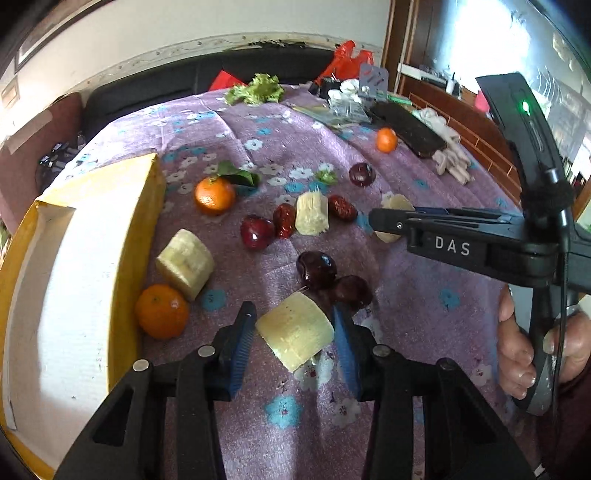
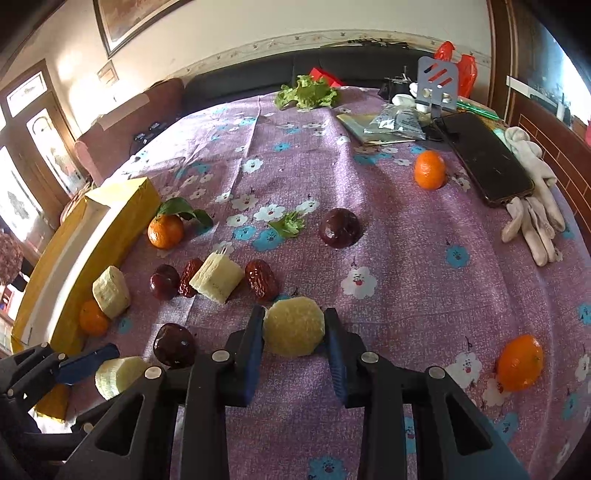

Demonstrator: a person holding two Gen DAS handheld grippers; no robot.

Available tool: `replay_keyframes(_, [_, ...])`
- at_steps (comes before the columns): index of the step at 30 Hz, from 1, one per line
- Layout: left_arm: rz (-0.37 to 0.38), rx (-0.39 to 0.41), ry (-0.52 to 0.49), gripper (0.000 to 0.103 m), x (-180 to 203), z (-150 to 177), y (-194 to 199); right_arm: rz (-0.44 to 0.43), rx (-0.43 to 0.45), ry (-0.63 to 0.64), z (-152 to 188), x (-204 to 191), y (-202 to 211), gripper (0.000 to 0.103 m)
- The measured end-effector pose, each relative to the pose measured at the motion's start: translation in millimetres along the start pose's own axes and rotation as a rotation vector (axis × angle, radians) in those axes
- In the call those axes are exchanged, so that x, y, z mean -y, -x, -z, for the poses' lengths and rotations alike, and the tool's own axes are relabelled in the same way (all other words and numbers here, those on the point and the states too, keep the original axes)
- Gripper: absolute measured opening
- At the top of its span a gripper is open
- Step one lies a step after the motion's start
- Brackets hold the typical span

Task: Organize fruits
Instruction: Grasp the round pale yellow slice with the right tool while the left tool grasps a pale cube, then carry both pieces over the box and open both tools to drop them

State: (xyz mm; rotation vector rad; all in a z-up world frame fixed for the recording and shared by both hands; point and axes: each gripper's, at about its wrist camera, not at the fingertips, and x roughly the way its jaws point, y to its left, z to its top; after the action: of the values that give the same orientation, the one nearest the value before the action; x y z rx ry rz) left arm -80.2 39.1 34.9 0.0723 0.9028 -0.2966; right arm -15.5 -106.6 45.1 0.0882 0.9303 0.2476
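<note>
While the purple floral tablecloth (image 2: pixel 406 288) is covering the whole work surface, a dark sofa back (image 2: pixel 258 74) is running along the top of the right wrist view, under a cream wall with a framed picture (image 2: pixel 125 22) at upper left. A yellow cardboard box (image 1: pixel 66 266) is lying open along the left edge of the left wrist view.

Clutter is sitting at upper right of the right wrist view: a black phone (image 2: pixel 484 158), white gloves (image 2: pixel 532 206), a clear packet (image 2: pixel 395 122), a red plastic bag (image 2: pixel 458 62), and lettuce (image 2: pixel 308 92) at top centre.

Left gripper (image 1: pixel 295 332): jaws are bracketing a banana piece (image 1: pixel 295 332); the right pad is touching it, the left pad is showing a gap, so a firm grip cannot be confirmed. Two dark plums (image 1: pixel 332 277) are lying just beyond it.

Right gripper (image 2: pixel 293 332): jaws are closed on a second banana chunk (image 2: pixel 293 326), both pads touching.

Loose fruit is lying mid-frame: a leafy tangerine (image 2: pixel 166 230), red dates (image 2: pixel 260 282) flanking another banana piece (image 2: pixel 218 277), a passion fruit (image 2: pixel 340 227), and oranges at right (image 2: pixel 430 170) and lower right (image 2: pixel 521 363).
</note>
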Motion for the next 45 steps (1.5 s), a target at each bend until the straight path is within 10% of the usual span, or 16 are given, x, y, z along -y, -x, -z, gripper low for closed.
replay_keyframes(12, [-0.044,0.165,0.191,0.041,-75.2,7.5,99.1,-0.060,0.088,0.014,-4.9,-24.6,40.2,0.034])
replay_keyframes(27, [-0.299,0.116,0.473,0.041,-244.4,61.9,106.2,-0.287,-0.039,0.387,-6.6,-262.2,30.0,0.035])
replay_keyframes(37, [-0.248,0.100,0.517,0.042,-262.0,77.9,113.1,-0.219,-0.162,0.485,33.0,-332.4,-36.9,0.034])
replay_keyframes(45, [-0.340,0.253,0.472,0.074,-233.4,78.0,175.3,-0.212,-0.089,0.472,35.1,-319.8,-8.1,0.050])
